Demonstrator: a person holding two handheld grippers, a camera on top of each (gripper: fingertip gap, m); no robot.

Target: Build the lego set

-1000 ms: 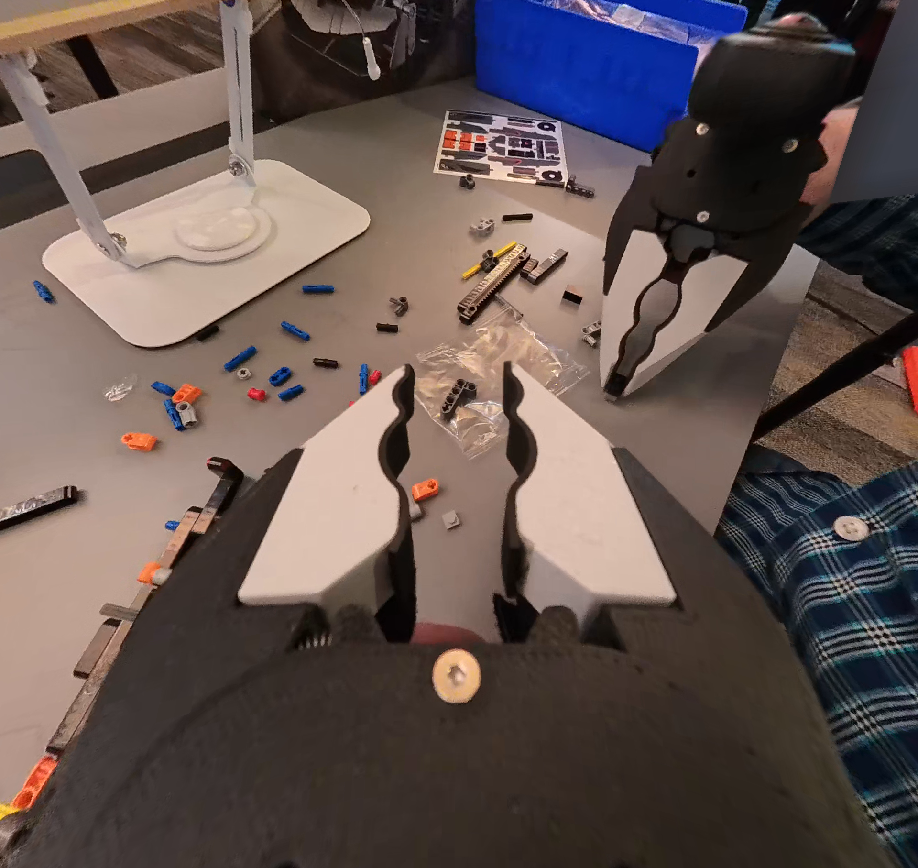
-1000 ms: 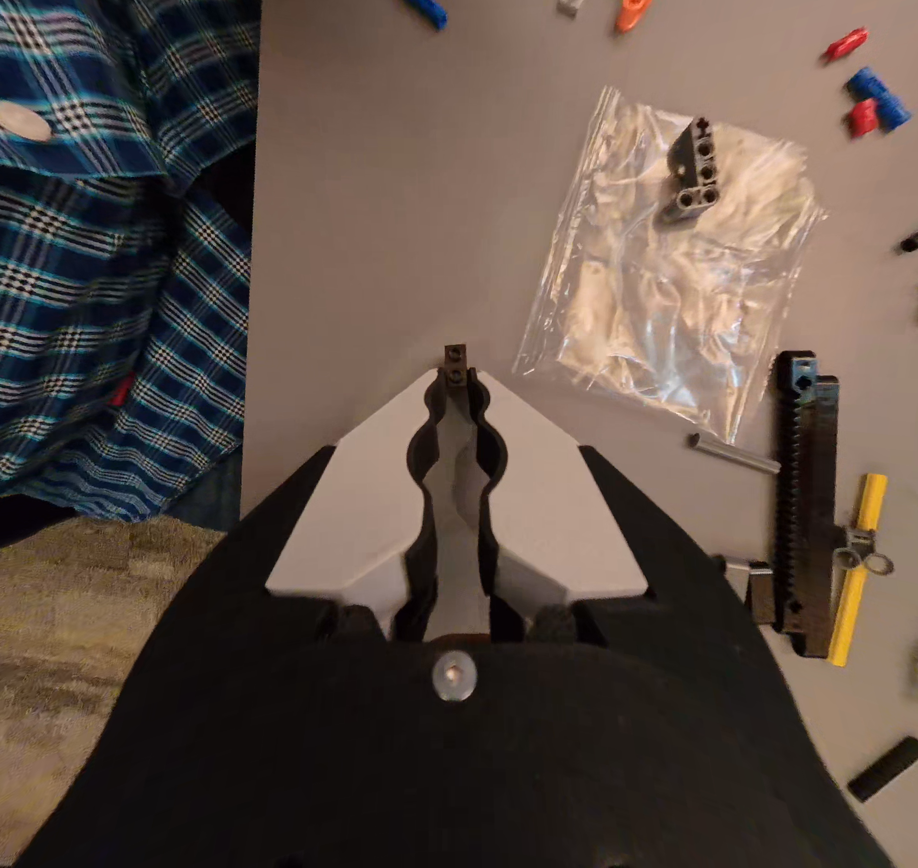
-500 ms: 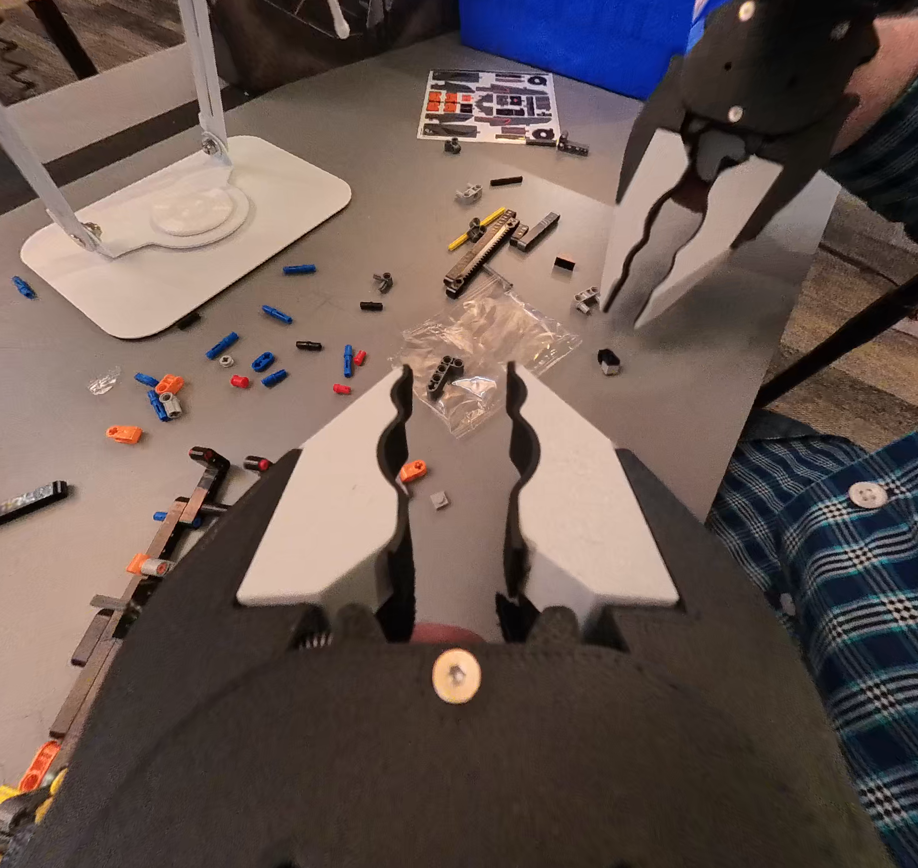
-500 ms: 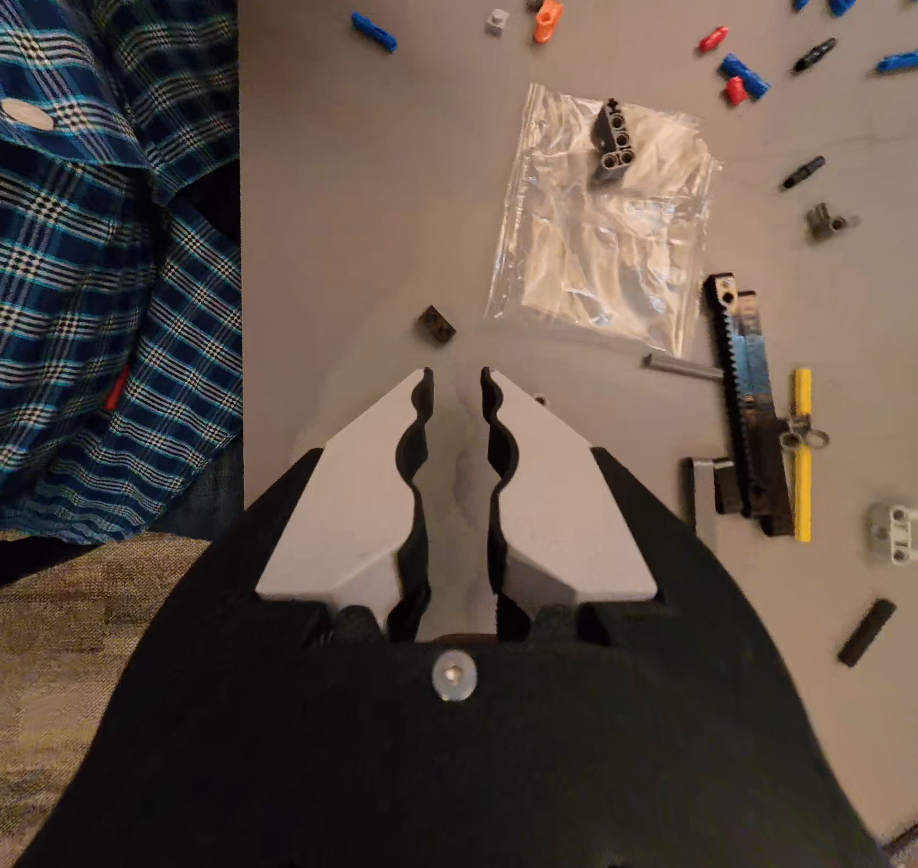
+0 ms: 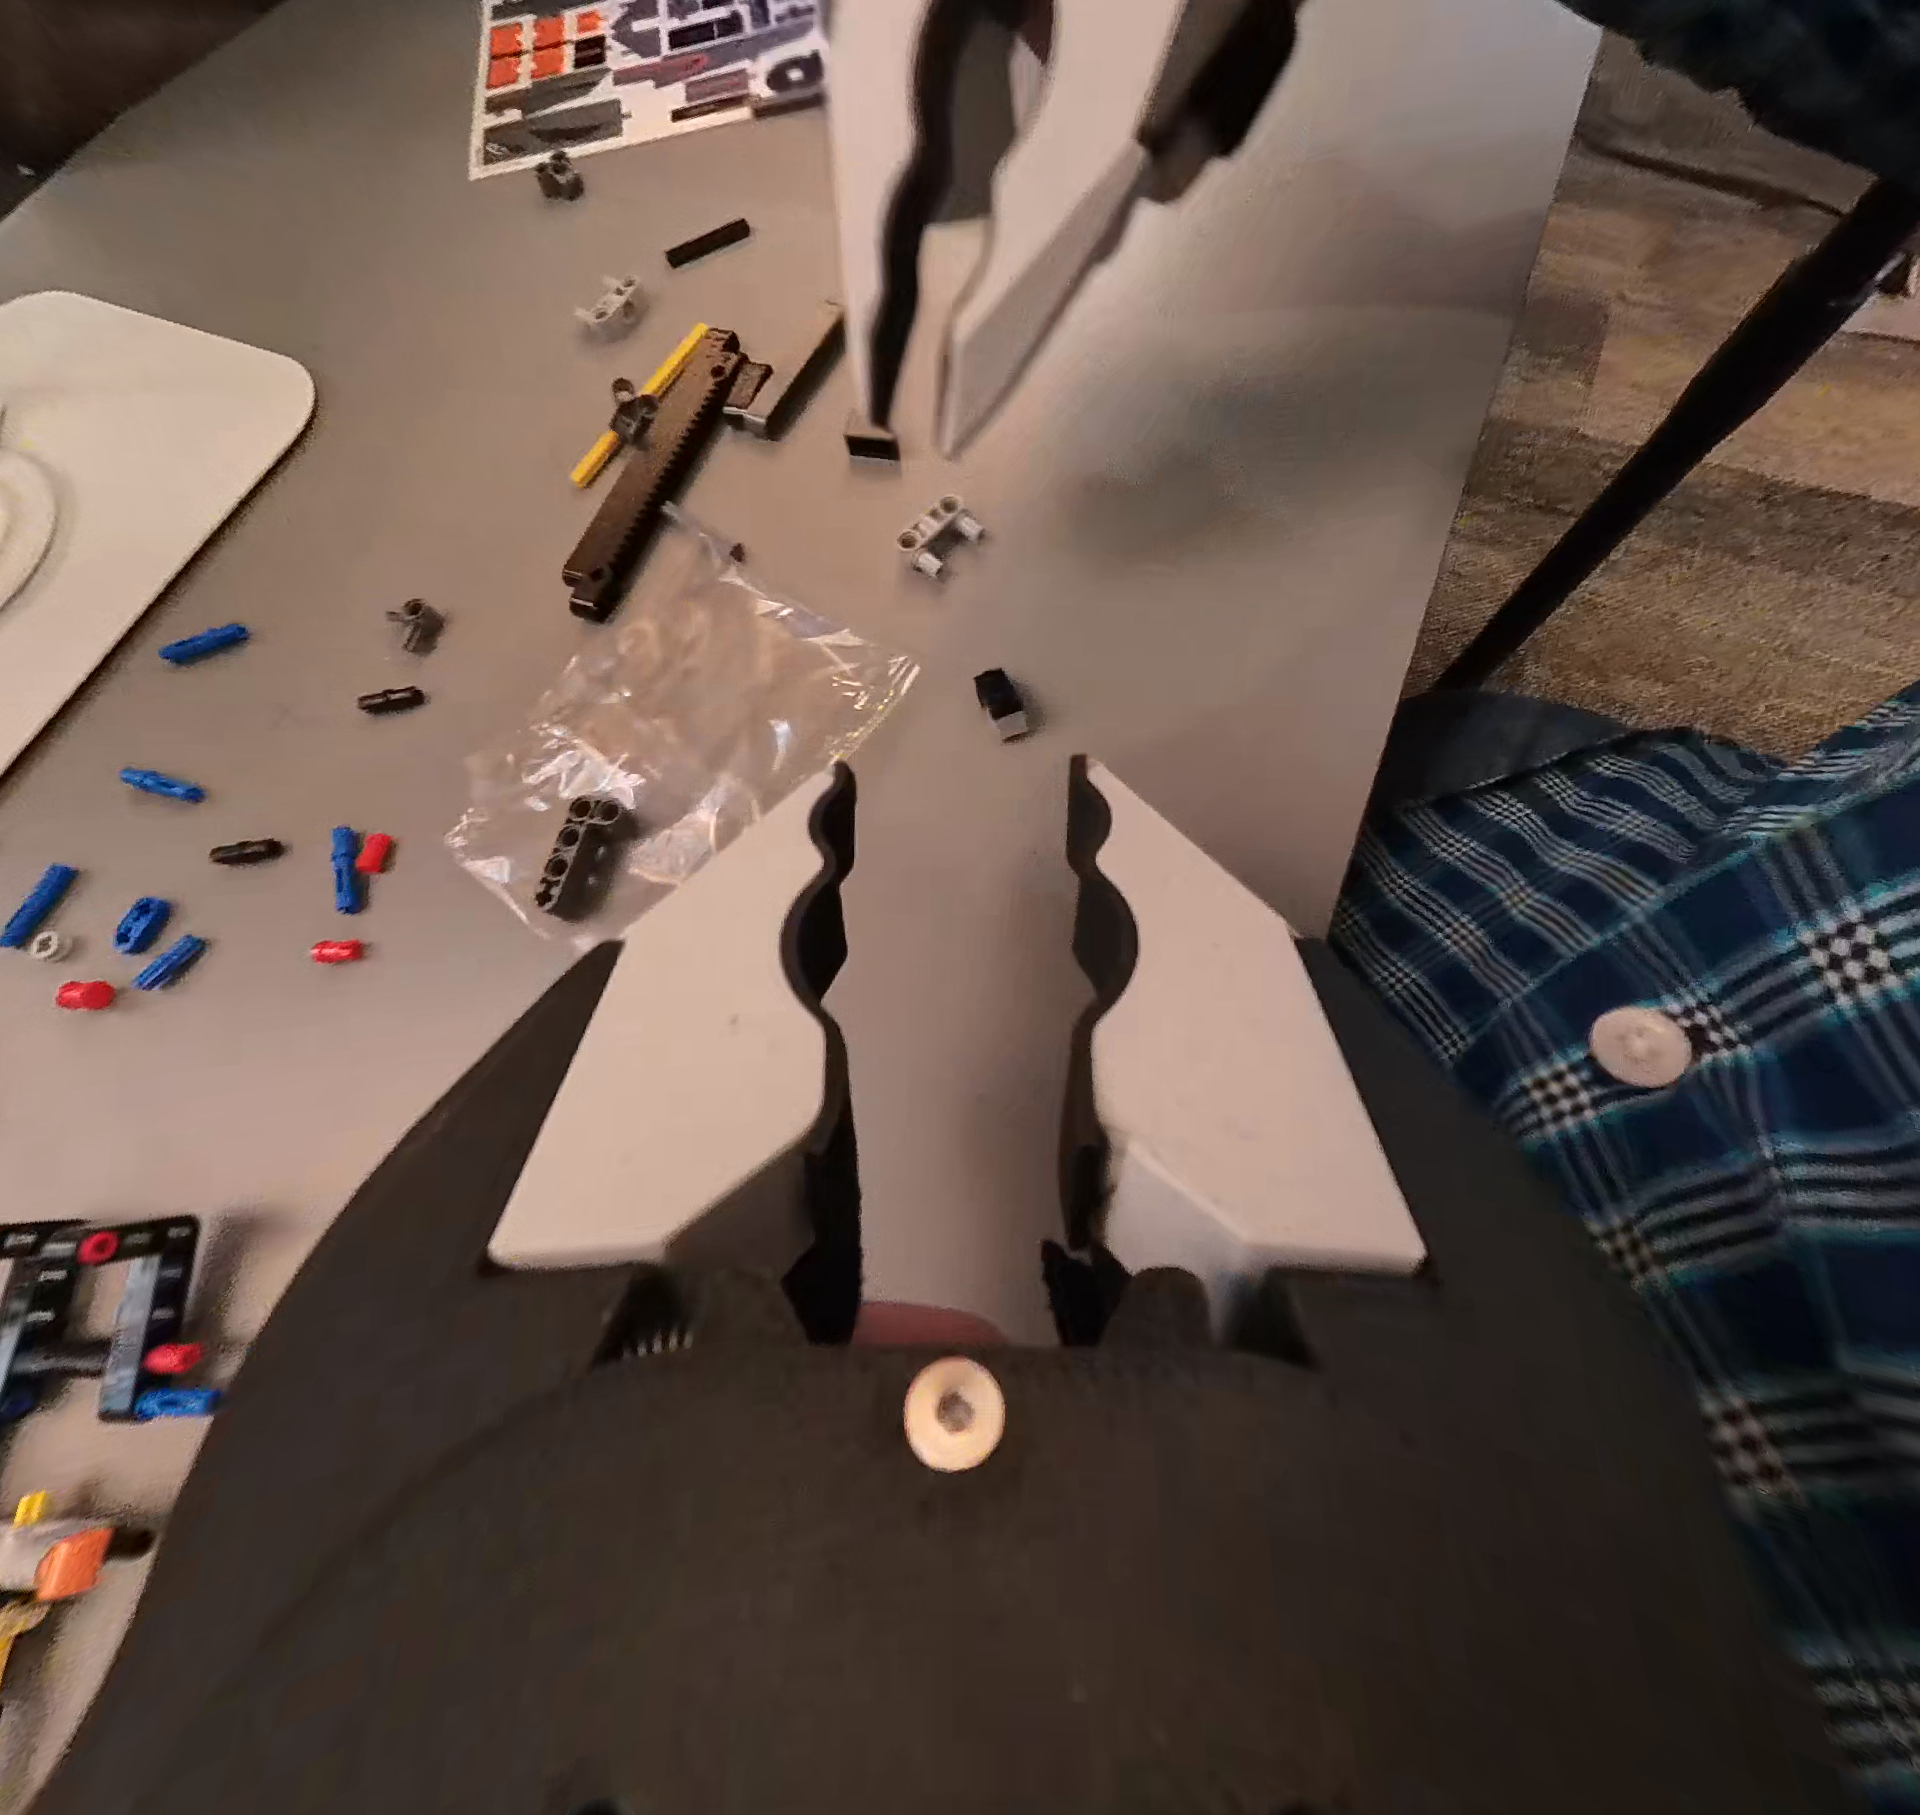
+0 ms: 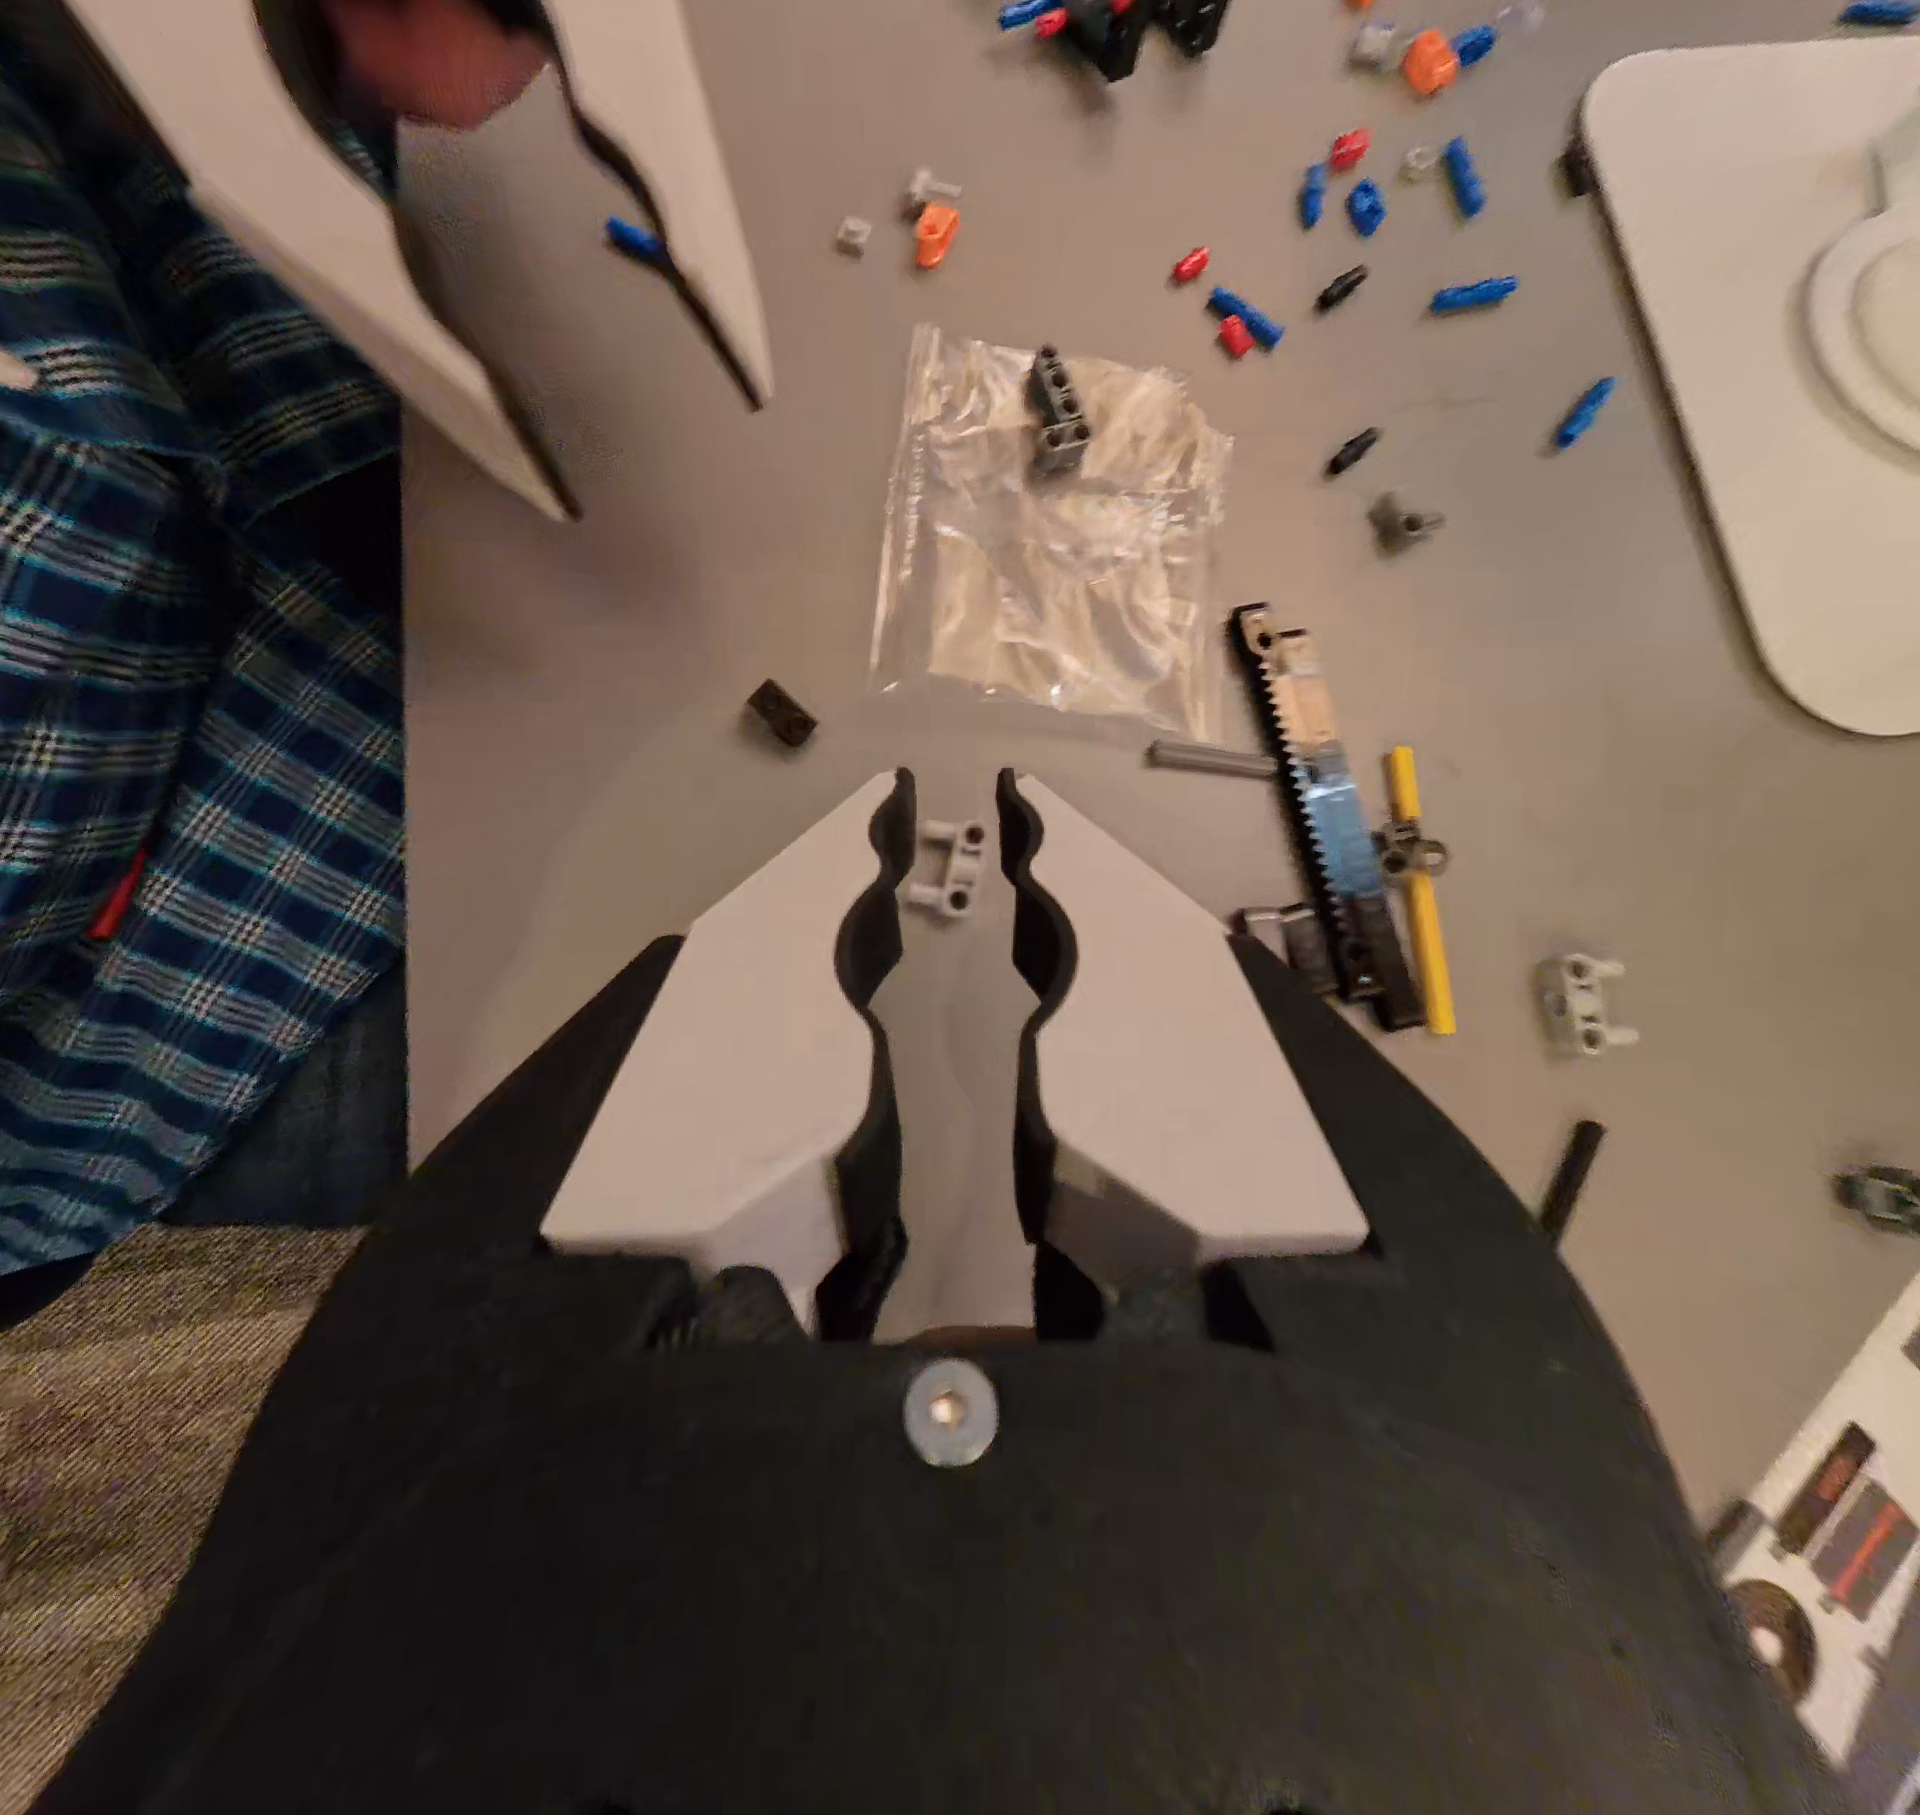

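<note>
The big grey desk (image 6: 644,622) has small toy pieces spread over it. A flat white board with round corners (image 6: 1704,331) lies at 3 o'clock in the right wrist view. A person's blue checked shirt (image 5: 1704,986) is at the desk's edge, at 3 o'clock in the left wrist view.

The left tool (image 5: 961,778) has white fingers on a black body. Its fingers are wide apart and hold nothing. Only bare desk shows between them.

The right tool (image 6: 948,778) looks the same. Its fingers have a narrow gap and do not grip anything. A small light grey piece with holes (image 6: 948,870) sits in the gap near the tips, and I cannot tell if it touches them.

A clear plastic bag (image 6: 1049,560) lies flat at 12 o'clock from the right tool. A dark grey bent piece with holes (image 6: 1058,415) rests on its far end. A long black toothed bar (image 6: 1320,809) lies at 2 o'clock, just beside a thin yellow stick (image 6: 1418,882). A small black brick (image 6: 781,714) sits at 11 o'clock, near the bag. Little blue pins (image 6: 1470,293) and red pins (image 6: 1190,264) lie scattered past the bag.
</note>
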